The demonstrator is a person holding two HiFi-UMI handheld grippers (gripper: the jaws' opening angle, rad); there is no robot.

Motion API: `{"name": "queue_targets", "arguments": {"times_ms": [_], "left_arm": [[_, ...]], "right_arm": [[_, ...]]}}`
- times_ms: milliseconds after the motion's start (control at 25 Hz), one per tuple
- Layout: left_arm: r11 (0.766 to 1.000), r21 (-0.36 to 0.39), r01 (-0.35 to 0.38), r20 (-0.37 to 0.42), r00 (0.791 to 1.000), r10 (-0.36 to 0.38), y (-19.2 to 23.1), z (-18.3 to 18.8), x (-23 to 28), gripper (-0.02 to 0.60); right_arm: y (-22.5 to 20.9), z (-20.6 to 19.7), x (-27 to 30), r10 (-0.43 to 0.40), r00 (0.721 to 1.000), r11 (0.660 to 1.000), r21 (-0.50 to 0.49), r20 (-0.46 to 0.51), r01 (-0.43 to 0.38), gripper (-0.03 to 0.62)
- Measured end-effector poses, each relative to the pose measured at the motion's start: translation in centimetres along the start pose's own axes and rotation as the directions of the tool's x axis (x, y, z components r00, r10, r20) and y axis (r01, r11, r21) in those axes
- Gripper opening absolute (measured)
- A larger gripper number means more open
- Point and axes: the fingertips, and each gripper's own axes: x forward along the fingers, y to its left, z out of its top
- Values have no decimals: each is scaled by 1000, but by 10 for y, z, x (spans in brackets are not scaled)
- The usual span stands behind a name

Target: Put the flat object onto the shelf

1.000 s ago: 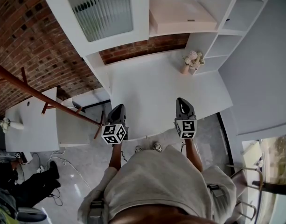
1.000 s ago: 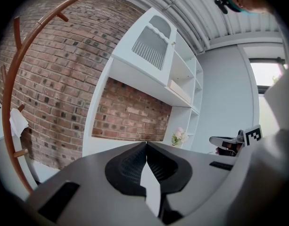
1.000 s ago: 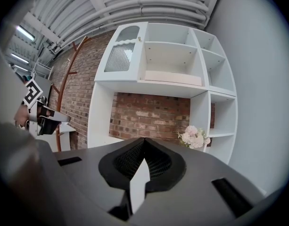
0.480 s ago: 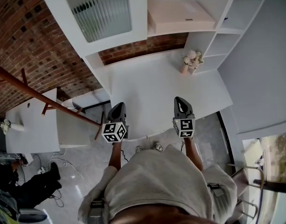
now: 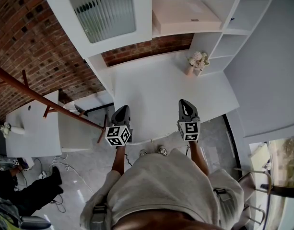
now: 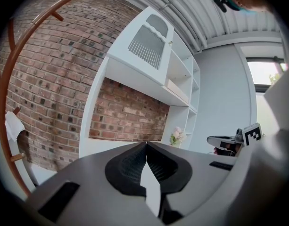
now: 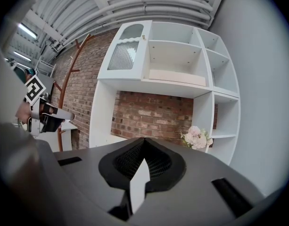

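A flat pale beige box (image 5: pixel 185 16) lies on the middle shelf of the white shelf unit (image 5: pixel 233 32), above the brick-backed niche; it also shows as a thin slab (image 7: pixel 177 76) in the right gripper view and edge-on (image 6: pixel 176 89) in the left gripper view. My left gripper (image 5: pixel 122 113) and right gripper (image 5: pixel 185 104) hover side by side over the front edge of the white desk (image 5: pixel 156 90), far below the box. Both are shut with nothing between the jaws: the left gripper (image 6: pixel 146 142) and the right gripper (image 7: pixel 144 139) each show tips meeting.
A small pot of pink flowers (image 5: pixel 198 61) stands at the desk's back right corner. A cabinet door with ribbed glass (image 5: pixel 103 8) is at upper left. A brown coat rack (image 5: pixel 46 99) and a low white table (image 5: pixel 31 128) stand to the left.
The right gripper has crept slightly forward and left; the left gripper has barely moved. Both stay shut.
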Motion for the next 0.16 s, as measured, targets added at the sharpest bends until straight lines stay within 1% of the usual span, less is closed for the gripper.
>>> {"name": "queue_targets", "arguments": {"times_ms": [160], "left_arm": [[1000, -1, 1, -1, 1000, -1, 0, -1, 0, 15]], "right_arm": [[2, 4, 2, 0, 1000, 1000, 11, 3, 0, 29]]}}
